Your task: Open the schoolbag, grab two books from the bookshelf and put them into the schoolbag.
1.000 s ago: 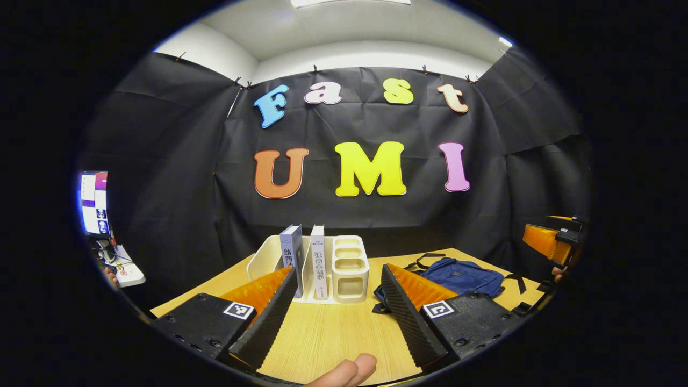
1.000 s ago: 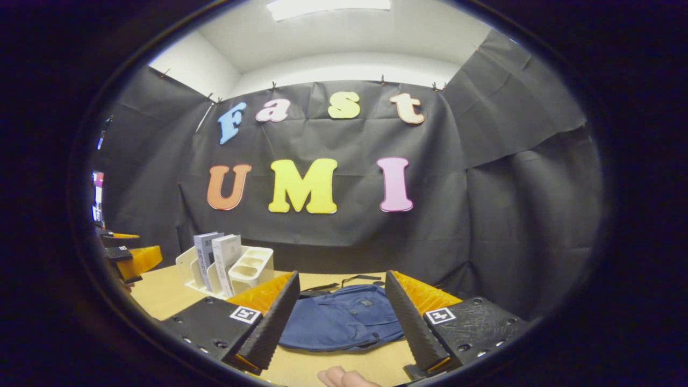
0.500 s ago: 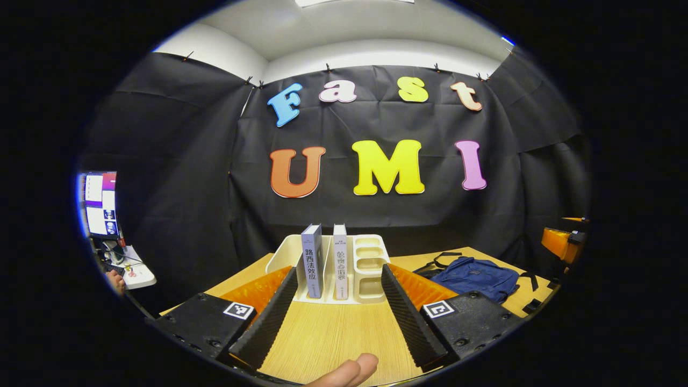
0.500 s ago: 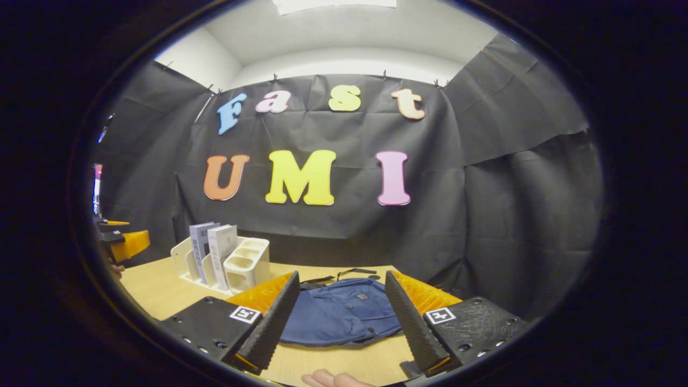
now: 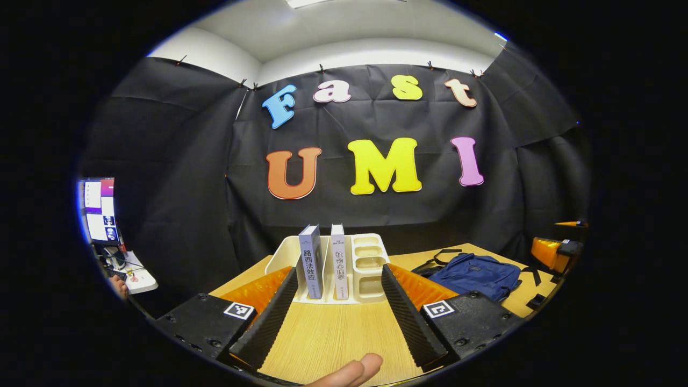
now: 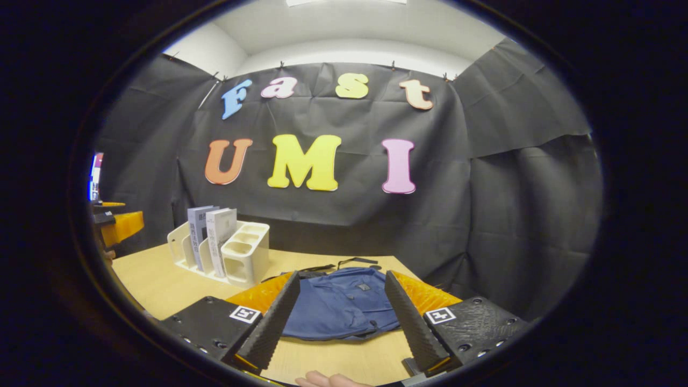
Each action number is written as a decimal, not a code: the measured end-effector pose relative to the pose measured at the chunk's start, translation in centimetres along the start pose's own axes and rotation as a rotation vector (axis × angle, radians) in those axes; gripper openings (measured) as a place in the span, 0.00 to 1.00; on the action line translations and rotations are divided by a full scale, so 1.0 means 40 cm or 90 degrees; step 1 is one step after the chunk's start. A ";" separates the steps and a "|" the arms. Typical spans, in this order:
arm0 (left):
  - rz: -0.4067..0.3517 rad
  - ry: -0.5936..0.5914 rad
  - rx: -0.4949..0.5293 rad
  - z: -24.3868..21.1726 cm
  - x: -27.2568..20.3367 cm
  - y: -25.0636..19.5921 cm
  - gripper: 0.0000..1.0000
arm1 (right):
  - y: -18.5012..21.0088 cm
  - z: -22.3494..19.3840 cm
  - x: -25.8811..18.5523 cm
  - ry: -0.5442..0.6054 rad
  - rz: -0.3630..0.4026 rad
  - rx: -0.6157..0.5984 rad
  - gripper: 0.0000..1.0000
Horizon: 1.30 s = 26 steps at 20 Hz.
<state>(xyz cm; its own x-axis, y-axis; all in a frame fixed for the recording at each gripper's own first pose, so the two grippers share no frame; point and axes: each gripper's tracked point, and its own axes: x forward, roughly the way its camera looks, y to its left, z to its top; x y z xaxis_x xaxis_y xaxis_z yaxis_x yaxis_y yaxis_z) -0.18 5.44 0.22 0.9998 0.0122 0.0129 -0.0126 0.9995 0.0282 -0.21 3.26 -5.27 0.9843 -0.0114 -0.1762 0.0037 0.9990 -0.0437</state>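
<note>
Schoolbag, one blue one, lies flat on the wooden table at twelve o'clock from the right gripper, whose jaws stand spread wide with nothing between them. Its dark straps trail off its far edge.

From the released jaws of the left gripper, the white bookshelf stands at twelve o'clock. Two books are upright in its slots, side by side: a grey-blue book on the left and a white book on the right. Beside them at one o'clock the shelf has three small open compartments, stacked front to back.

The left gripper view sees the bag at two o'clock, well apart from the shelf, and the other gripper at three o'clock beyond it. It also catches a lit screen at nine o'clock and one fingertip at six o'clock. The right gripper view puts the shelf at ten o'clock and the other gripper at nine o'clock, and shows the bag's front pocket.
</note>
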 end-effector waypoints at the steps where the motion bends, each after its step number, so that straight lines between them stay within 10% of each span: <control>1: -0.003 -0.002 0.000 0.003 -0.002 -0.009 0.98 | 0.011 -0.017 0.012 0.011 0.005 -0.004 0.97; 15: 0.010 -0.009 0.003 0.002 -0.015 0.011 0.98 | 0.334 -0.282 0.207 0.191 0.140 -0.131 0.96; 26: 0.023 -0.002 0.002 -0.012 -0.001 0.030 0.98 | 0.410 -0.434 0.350 0.256 0.065 -0.312 0.94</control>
<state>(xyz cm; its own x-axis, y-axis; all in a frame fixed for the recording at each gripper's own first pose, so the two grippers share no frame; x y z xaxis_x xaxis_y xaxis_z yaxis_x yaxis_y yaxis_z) -0.21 6.66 -0.21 0.9987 0.0477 0.0171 -0.0482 0.9984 0.0307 10.57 18.74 -25.54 0.8317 -0.0272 -0.5546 -0.2619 0.8615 -0.4350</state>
